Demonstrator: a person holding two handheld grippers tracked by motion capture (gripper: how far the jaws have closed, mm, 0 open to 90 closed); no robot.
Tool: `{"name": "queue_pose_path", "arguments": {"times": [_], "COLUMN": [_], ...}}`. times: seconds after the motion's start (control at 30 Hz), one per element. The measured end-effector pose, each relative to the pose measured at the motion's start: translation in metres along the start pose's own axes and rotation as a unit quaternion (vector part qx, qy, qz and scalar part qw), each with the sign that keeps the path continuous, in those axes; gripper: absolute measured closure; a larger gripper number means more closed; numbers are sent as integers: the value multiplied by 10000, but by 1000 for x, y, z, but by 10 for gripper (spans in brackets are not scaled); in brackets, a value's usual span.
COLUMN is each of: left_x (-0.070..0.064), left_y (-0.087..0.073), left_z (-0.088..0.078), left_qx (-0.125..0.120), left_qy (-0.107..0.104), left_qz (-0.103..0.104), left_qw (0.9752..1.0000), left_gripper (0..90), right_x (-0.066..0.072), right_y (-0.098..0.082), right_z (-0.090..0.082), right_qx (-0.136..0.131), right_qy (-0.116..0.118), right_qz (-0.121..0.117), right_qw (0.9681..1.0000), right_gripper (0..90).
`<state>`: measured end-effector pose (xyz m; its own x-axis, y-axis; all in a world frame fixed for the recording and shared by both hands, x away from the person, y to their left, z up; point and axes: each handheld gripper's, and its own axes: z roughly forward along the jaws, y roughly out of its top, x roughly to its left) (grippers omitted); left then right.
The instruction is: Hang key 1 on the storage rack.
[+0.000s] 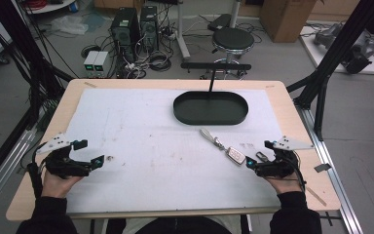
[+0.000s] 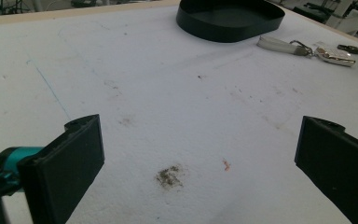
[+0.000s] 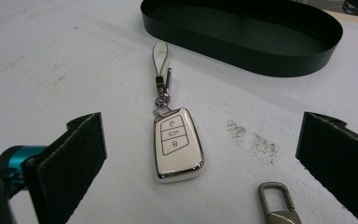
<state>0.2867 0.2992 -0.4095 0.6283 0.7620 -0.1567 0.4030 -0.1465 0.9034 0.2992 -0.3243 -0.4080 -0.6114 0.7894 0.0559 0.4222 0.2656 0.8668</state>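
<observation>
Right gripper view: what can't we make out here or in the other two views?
- Metal clasp: cut off by the bottom edge of the right gripper view.
- Key fob button icons: too small in every view.
- Black tray: far rim cut by the top edge of the left gripper view.

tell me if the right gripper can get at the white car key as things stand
Probably yes. The right gripper sits just short of the car key with its jaws wide apart, and bare table lies between them. The loose metal clip lies off to one side, clear of the path.
</observation>
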Motion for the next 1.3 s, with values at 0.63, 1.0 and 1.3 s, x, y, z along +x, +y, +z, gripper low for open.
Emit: {"name": "queue_pose_path", "arguments": {"times": [0.63,1.0,1.3], "left_x": [0,-1,-1], "left_y": [0,-1,-1], "left_z": [1,4,5], "left_qx": [51,131,138], "left_qy": [2,-4,-5], "left_qz": [-5,32,16], "left_qw": [10000,9999,9999], "left_gripper": [18,18,18], "right_x": [-1,-1,4], "right_y": [-1,7,20], "right_z": [3,11,25], "right_qx": [71,188,340], "right_qy": [-35,-19,36], "right_qz": [-33,-26,-115], "right_qw": [10000,9998,9993], "right_gripper": [9,9,9]}}
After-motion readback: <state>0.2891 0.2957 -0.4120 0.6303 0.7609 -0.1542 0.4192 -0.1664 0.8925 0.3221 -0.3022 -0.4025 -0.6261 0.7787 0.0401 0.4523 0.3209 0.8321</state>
